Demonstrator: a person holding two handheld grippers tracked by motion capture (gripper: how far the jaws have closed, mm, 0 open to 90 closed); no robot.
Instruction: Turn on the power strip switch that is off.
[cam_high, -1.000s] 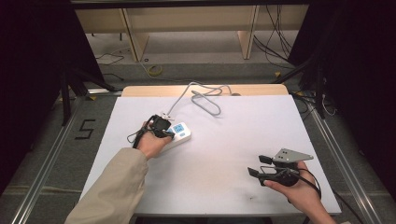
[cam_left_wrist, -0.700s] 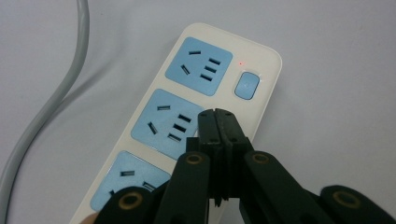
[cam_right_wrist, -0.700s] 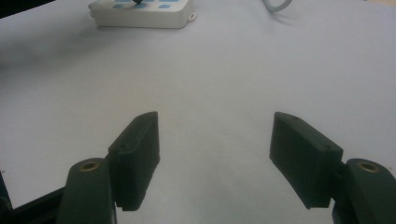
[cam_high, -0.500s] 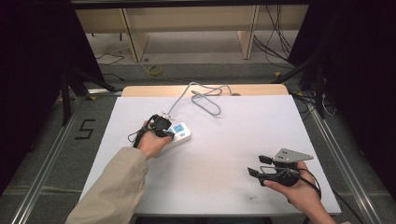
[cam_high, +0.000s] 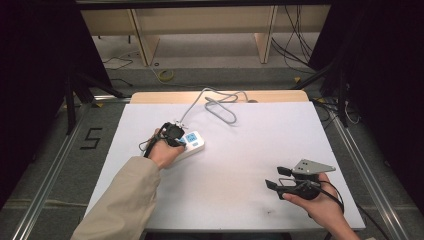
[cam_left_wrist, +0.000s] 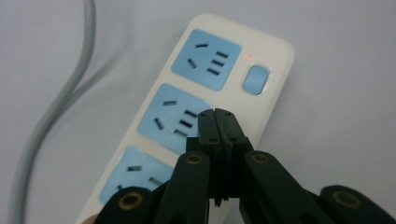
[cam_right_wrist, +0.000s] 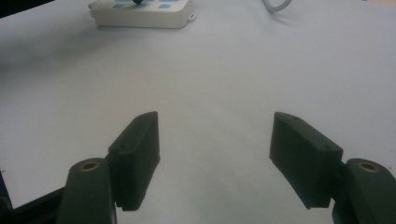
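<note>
A white power strip (cam_high: 192, 145) with blue socket faces lies left of the table's middle, and a small red light (cam_left_wrist: 250, 56) glows beside its blue switch (cam_left_wrist: 256, 79). My left gripper (cam_high: 181, 142) hovers over the strip, jaws pressed together with nothing between them; in the left gripper view its tips (cam_left_wrist: 218, 122) sit just above the middle socket (cam_left_wrist: 179, 117). My right gripper (cam_high: 274, 179) rests low at the front right, jaws wide apart and empty, pointing toward the strip (cam_right_wrist: 142, 11).
The strip's grey cable (cam_high: 220, 102) loops toward the table's far edge and drops to the floor. The white tabletop (cam_high: 260, 140) lies bare between the two hands. Wooden shelving legs (cam_high: 265, 37) stand behind the table.
</note>
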